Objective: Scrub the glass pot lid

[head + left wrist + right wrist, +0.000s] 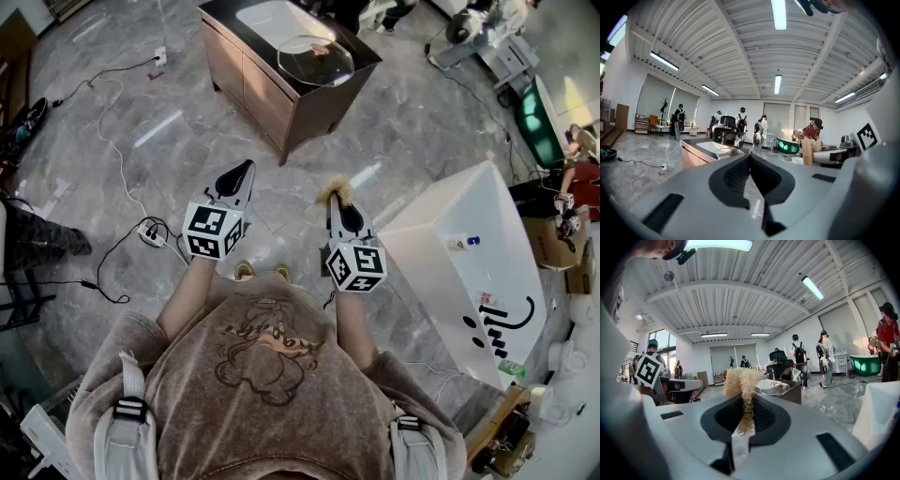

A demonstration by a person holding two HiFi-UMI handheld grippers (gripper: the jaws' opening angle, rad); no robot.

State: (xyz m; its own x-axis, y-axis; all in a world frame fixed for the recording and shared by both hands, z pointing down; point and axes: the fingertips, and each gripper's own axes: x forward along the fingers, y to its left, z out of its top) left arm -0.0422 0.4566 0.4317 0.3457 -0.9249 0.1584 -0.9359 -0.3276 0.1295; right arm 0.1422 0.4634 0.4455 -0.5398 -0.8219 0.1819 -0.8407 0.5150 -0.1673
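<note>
Head view is showing the person standing on the grey marble floor (pixel 394 141) with both grippers held out in front, pointing nearly level. Closest in, the left gripper (pixel 242 172) is carrying nothing; its own view is showing the jaws pressed together with no gap. Beside it, the right gripper (pixel 337 201) is pinching a tan, fibrous scrubber (pixel 332 192). Its jaws are squeezing narrow on the stem while the frizzy head is sticking out past the tips. A white bathtub (pixel 469 244) is sitting just off to the person's right. Farther ahead, across open floor, a wooden cabinet (pixel 253 89) with a dark top and a white basin is standing. The glass pot lid (pixel 316 58) is lying flat on that top, at the basin's near edge as far as I can tell. Both grippers are well apart from it. Other people are moving about at the far end of the room. I'm judging the job as barely started: the scrubber is in hand, but nothing is touching the lid. Nearly everything looks left to do: walking over, steadying the lid, probably with the empty gripper, and working the scrubber over the glass. From here I can't tell whether the lid is wet or soapy.
</note>
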